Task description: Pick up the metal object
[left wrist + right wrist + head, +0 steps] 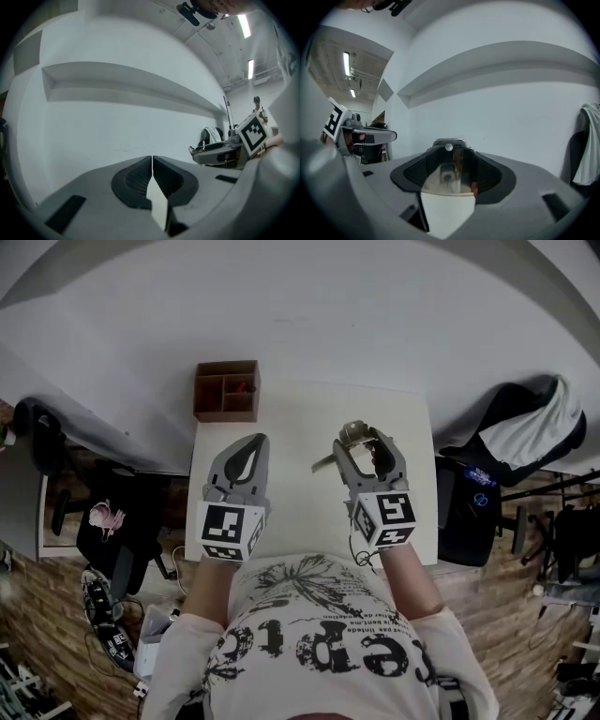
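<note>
When reading the head view, locate the left tongs [255, 442] over the left half of the white surface [300, 409], about midway between the near and far edges. Locate the right tongs [364, 435] level with it over the right half, near the left tongs but not touching.

Check the left tongs [152, 161] in the left gripper view. Read as fully closed, with the ribbed pads [136, 180] meeting along one thin vertical line and nothing between them.

Check the right tongs [450, 149] in the right gripper view. Read as parted by a narrow gap and clamped on the metal object [446, 176]. Note the shiny piece filling the space between the dark ribbed pads [490, 176], with a small round stud near its far end at the tips. Find the same metal object [353, 434] in the head view, gripped at the tips. Note a thin flat arm projecting from the jaws toward the middle of the surface.

Locate the wooden box [226, 390] at the far left corner of the surface, divided into compartments, well apart from both tongs. Note a small red item [247, 386] in its far right compartment.

Beyond the left edge, note a black chair [108, 521]. Beyond the right edge, note a dark chair [511, 442] draped with a white cloth [544, 423].
</note>
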The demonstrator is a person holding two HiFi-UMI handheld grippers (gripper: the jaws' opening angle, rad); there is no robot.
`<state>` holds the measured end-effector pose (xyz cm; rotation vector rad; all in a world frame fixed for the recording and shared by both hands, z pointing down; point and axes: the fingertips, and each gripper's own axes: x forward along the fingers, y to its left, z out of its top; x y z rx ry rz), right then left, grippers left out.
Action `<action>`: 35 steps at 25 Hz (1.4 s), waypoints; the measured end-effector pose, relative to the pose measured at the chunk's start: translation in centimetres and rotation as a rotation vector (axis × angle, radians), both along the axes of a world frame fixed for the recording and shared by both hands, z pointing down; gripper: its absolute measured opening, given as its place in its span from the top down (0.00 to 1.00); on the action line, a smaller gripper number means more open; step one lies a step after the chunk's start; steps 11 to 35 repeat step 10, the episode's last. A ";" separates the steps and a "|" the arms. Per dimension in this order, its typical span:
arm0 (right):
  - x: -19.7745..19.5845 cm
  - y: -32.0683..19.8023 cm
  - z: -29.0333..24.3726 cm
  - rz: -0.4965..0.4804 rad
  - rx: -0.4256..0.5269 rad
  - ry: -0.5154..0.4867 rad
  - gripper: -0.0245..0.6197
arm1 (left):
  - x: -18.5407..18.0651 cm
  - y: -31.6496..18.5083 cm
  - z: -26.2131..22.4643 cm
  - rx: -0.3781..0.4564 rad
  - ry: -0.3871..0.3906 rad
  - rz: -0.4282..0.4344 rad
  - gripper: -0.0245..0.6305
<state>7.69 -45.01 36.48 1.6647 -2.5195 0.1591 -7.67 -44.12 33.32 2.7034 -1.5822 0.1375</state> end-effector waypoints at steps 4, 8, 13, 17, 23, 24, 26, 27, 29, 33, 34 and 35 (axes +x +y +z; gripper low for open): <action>-0.2 0.0 0.7 -0.006 -0.025 0.006 0.53 | 0.3 -0.1 -0.2 0.006 0.002 0.006 0.94; -0.4 0.2 0.9 -0.008 -0.028 0.012 0.53 | 0.4 0.1 -0.1 0.001 0.007 0.008 0.94; -0.5 0.3 0.9 -0.008 -0.029 0.009 0.53 | 0.4 0.2 0.0 -0.001 0.010 0.008 0.94; -0.5 0.3 0.9 -0.008 -0.029 0.009 0.53 | 0.4 0.2 0.0 -0.001 0.010 0.008 0.94; -0.5 0.3 0.9 -0.008 -0.029 0.009 0.53 | 0.4 0.2 0.0 -0.001 0.010 0.008 0.94; -0.5 0.3 0.9 -0.008 -0.029 0.009 0.53 | 0.4 0.2 0.0 -0.001 0.010 0.008 0.94; -0.5 0.3 0.9 -0.008 -0.029 0.009 0.53 | 0.4 0.2 0.0 -0.001 0.010 0.008 0.94; -0.5 0.3 0.9 -0.008 -0.029 0.009 0.53 | 0.4 0.2 0.0 -0.001 0.010 0.008 0.94; -0.5 0.3 0.9 -0.008 -0.029 0.009 0.53 | 0.4 0.2 0.0 -0.001 0.010 0.008 0.94; -0.5 0.3 0.9 -0.008 -0.029 0.009 0.53 | 0.4 0.2 0.0 -0.001 0.010 0.008 0.94; -0.5 0.3 0.9 -0.008 -0.029 0.009 0.53 | 0.4 0.2 0.0 -0.001 0.010 0.008 0.94; -0.5 0.3 0.9 -0.008 -0.029 0.009 0.53 | 0.4 0.2 0.0 -0.001 0.010 0.008 0.94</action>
